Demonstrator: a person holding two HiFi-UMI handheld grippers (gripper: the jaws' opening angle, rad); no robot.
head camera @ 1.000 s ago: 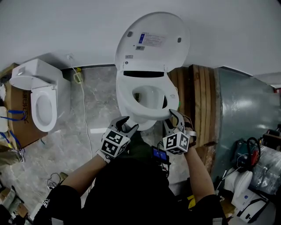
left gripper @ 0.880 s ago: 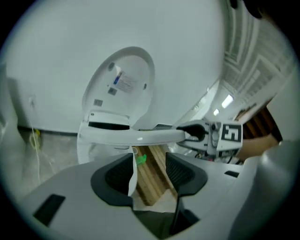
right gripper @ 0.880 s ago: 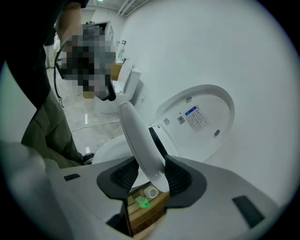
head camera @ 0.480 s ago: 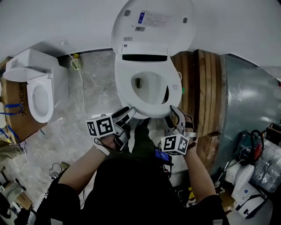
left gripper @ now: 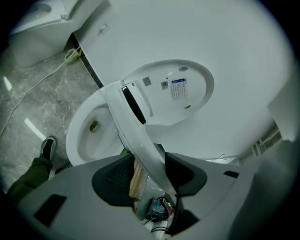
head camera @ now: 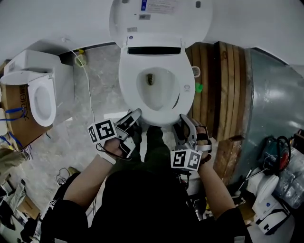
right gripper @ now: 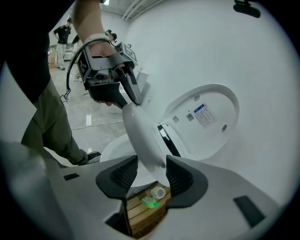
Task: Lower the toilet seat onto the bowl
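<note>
The white toilet seat (head camera: 127,80) is tilted partway between the raised lid (head camera: 161,14) and the bowl (left gripper: 89,136). Its front edge (left gripper: 133,136) runs between the jaws of my left gripper (left gripper: 147,161), with a wide gap on one side. My right gripper (right gripper: 151,161) also straddles the seat (right gripper: 143,136); its jaws are opening and one pad stands off the rim. In the head view the left gripper (head camera: 134,115) and the right gripper (head camera: 184,122) sit at the seat's front corners. The right gripper view shows the left gripper (right gripper: 133,98) at the seat's edge.
A second toilet (head camera: 35,95) and a cardboard box (head camera: 14,126) stand at the left. A wooden pallet (head camera: 218,95) with a green piece (head camera: 198,87) and a white cap (head camera: 196,72) lies to the right. A cable (head camera: 88,95) crosses the marble floor. My shoe (left gripper: 47,147) is by the bowl.
The toilet has shifted up in the head view. My left gripper has turned, its marker cube now swung out to the left. The right gripper stays at the seat's front right.
</note>
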